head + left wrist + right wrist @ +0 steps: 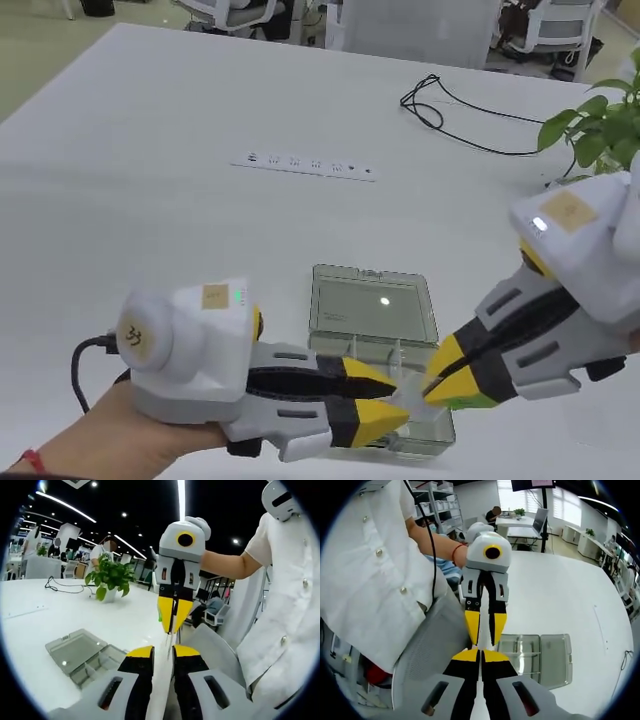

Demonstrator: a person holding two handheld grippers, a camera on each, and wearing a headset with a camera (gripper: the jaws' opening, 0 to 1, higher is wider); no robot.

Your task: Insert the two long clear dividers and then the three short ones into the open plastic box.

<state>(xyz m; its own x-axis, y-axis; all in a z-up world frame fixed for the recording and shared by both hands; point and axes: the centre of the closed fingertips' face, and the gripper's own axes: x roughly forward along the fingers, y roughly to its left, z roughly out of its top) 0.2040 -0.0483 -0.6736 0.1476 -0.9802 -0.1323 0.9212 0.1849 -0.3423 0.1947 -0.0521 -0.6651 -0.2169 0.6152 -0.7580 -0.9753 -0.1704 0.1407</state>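
The clear plastic box lies open near the table's front edge, lid flat at the back, base in front with some dividers standing in it. Above the base my left gripper and right gripper meet tip to tip, both shut on one small clear divider. In the left gripper view the divider runs from my own jaws up to the right gripper, with the box at lower left. In the right gripper view the left gripper faces mine, and the box lies to the right.
A white power strip lies mid-table, a black cable loops at the back right, and a potted plant stands at the right edge. A grey chair and the person's white shirt are close by the table's front.
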